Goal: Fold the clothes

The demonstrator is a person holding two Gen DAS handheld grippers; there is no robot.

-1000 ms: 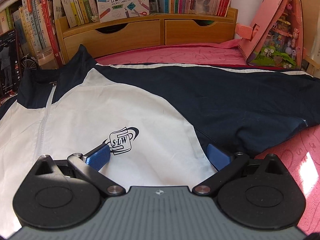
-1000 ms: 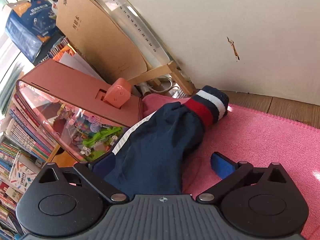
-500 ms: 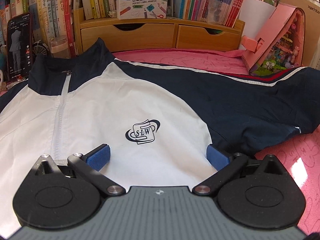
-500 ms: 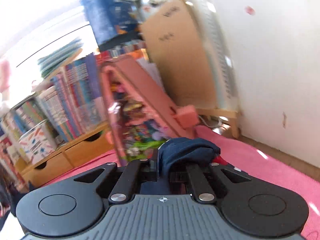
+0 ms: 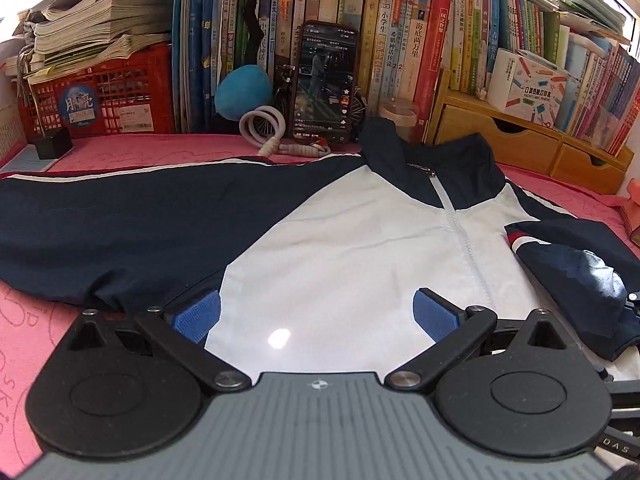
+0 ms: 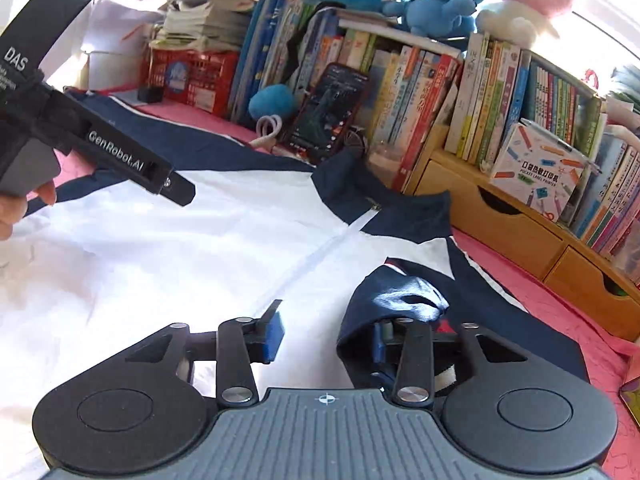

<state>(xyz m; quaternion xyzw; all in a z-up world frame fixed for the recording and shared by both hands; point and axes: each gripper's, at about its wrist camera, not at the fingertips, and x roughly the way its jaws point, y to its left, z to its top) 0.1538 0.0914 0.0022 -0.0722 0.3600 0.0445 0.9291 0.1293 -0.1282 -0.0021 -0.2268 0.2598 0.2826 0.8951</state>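
A white and navy zip jacket [image 5: 340,248] lies flat, front up, on a pink cloth [image 5: 24,320]. One navy sleeve [image 5: 120,232] stretches out to the left. The other sleeve [image 6: 400,296], with a red and white striped cuff, is folded over onto the jacket's front. My right gripper [image 6: 326,332] is opening; that sleeve drapes over its right finger, and the pads do not press it. My left gripper [image 5: 316,308] hovers open over the white front near the armpit, with nothing between its fingers. Its black body [image 6: 112,148] shows in the right wrist view.
Books fill the shelf behind, with a propped phone [image 5: 324,80], a red crate [image 5: 100,96] of papers and wooden drawers [image 5: 520,144]. A white coiled cable [image 5: 262,120] lies by the collar. A person's hand [image 6: 16,208] holds the left tool.
The right gripper shut on the cuff, swung it left over the jacket front and has parted its jaws. The left gripper slid left across the jacket, staying open.
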